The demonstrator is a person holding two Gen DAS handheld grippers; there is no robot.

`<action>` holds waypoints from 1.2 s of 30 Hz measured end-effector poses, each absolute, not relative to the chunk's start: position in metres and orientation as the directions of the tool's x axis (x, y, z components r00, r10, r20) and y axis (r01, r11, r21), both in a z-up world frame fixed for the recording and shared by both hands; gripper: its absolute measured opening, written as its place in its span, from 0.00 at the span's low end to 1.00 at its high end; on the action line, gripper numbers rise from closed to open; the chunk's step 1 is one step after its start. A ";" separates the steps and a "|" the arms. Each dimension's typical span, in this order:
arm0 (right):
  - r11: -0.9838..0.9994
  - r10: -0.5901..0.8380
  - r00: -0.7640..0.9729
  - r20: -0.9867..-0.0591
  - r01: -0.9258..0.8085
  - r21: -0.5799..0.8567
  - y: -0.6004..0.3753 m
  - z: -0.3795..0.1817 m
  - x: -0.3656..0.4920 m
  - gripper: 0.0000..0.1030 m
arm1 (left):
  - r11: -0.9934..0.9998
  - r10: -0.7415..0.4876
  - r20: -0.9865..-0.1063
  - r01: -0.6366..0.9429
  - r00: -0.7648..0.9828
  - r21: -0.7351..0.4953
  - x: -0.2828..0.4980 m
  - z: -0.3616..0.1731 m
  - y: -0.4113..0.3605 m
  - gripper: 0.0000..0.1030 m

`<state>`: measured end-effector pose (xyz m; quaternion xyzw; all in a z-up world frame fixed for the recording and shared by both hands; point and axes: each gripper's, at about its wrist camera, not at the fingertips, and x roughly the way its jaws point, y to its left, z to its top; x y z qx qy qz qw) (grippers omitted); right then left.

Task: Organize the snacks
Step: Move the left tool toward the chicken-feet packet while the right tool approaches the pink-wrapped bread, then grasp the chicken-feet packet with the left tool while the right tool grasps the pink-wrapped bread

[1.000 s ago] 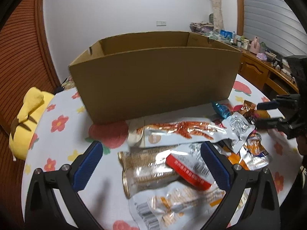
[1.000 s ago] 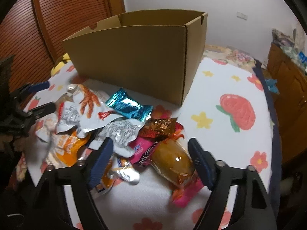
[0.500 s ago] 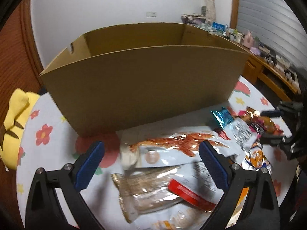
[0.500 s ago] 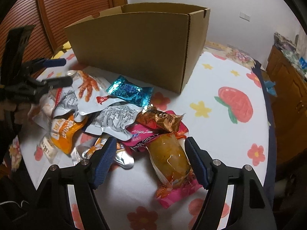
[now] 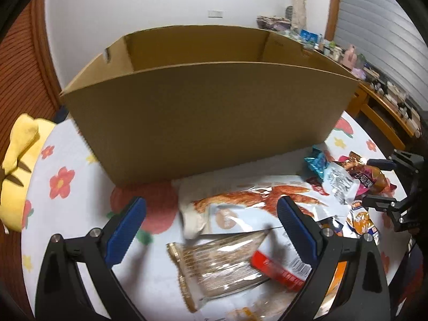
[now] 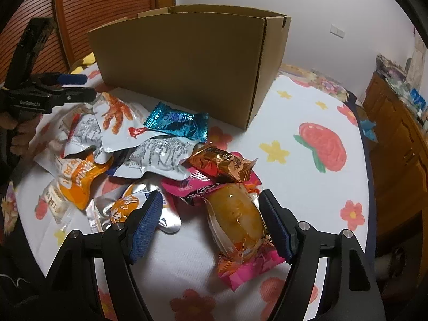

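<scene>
The right gripper (image 6: 207,223), jaws wide and gripping nothing, straddles a clear-wrapped orange-yellow snack (image 6: 236,220) lying on a pink packet (image 6: 248,266) in front of the open brown cardboard box (image 6: 187,61). Its right pad sits just beside the wrapper (contact is unclear). Closing here may pinch the pink packet too, or squash the soft snack. The left gripper (image 5: 211,222), equally wide and empty, hovers over the long white pouch with an orange print (image 5: 240,203); slick overlapping film could slip or drag neighbours.

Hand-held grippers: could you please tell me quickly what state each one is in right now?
Left hand-held gripper: open, holding nothing.
Right hand-held gripper: open, holding nothing.
</scene>
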<state>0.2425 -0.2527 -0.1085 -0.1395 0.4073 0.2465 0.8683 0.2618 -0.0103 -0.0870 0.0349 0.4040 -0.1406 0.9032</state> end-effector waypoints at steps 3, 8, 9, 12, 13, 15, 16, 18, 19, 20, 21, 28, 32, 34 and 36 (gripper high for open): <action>0.840 0.315 0.547 -0.776 -0.541 -0.040 -0.253 -0.107 0.242 0.73 | 0.941 -0.242 -0.739 0.339 0.629 -0.019 0.265 -0.083 -0.024 0.96; 0.840 0.317 0.545 -0.776 -0.541 -0.037 -0.254 -0.108 0.241 0.73 | 0.880 -0.296 -0.768 0.474 0.569 0.012 0.274 -0.079 -0.044 0.89; 0.840 0.318 0.546 -0.775 -0.541 -0.036 -0.254 -0.108 0.241 0.73 | 0.869 -0.305 -0.777 0.495 0.551 0.011 0.277 -0.080 -0.048 0.88; 0.842 0.320 0.546 -0.774 -0.538 -0.032 -0.254 -0.108 0.242 0.73 | 0.829 -0.328 -0.812 0.559 0.483 -0.003 0.285 -0.085 -0.058 0.88; 0.843 0.320 0.546 -0.774 -0.538 -0.030 -0.254 -0.108 0.242 0.73 | 0.825 -0.326 -0.824 0.565 0.463 -0.009 0.288 -0.087 -0.058 0.88; 0.843 0.323 0.545 -0.773 -0.538 -0.028 -0.255 -0.108 0.242 0.74 | 0.817 -0.333 -0.846 0.576 0.416 -0.038 0.292 -0.091 -0.056 0.88; 0.843 0.323 0.545 -0.773 -0.538 -0.027 -0.255 -0.109 0.242 0.74 | 0.814 -0.348 -0.848 0.578 0.400 -0.062 0.293 -0.091 -0.053 0.88; 0.843 0.321 0.547 -0.773 -0.537 -0.030 -0.255 -0.110 0.241 0.74 | 0.814 -0.352 -0.852 0.576 0.388 -0.074 0.293 -0.092 -0.047 0.88; 0.843 0.322 0.549 -0.771 -0.537 -0.030 -0.255 -0.110 0.241 0.74 | 0.813 -0.360 -0.852 0.576 0.379 -0.088 0.292 -0.093 -0.043 0.88; 0.843 0.323 0.550 -0.770 -0.537 -0.029 -0.255 -0.110 0.241 0.75 | 0.811 -0.367 -0.850 0.578 0.377 -0.094 0.290 -0.093 -0.040 0.86; 0.843 0.324 0.549 -0.770 -0.537 -0.028 -0.255 -0.110 0.240 0.75 | 0.810 -0.370 -0.849 0.579 0.378 -0.095 0.289 -0.092 -0.037 0.83; 0.848 0.324 0.552 -0.768 -0.530 -0.024 -0.256 -0.112 0.240 0.75 | 0.798 -0.362 -0.860 0.596 0.360 -0.086 0.277 -0.090 -0.029 0.48; 0.849 0.322 0.554 -0.768 -0.528 -0.024 -0.255 -0.113 0.240 0.75 | 0.787 -0.337 -0.866 0.615 0.369 -0.045 0.273 -0.091 -0.035 0.63; 0.849 0.322 0.554 -0.767 -0.527 -0.024 -0.255 -0.113 0.241 0.75 | 0.789 -0.319 -0.868 0.614 0.381 -0.020 0.277 -0.093 -0.038 0.69; 0.849 0.322 0.554 -0.767 -0.527 -0.025 -0.255 -0.113 0.240 0.75 | 0.788 -0.306 -0.871 0.616 0.385 -0.004 0.281 -0.096 -0.042 0.75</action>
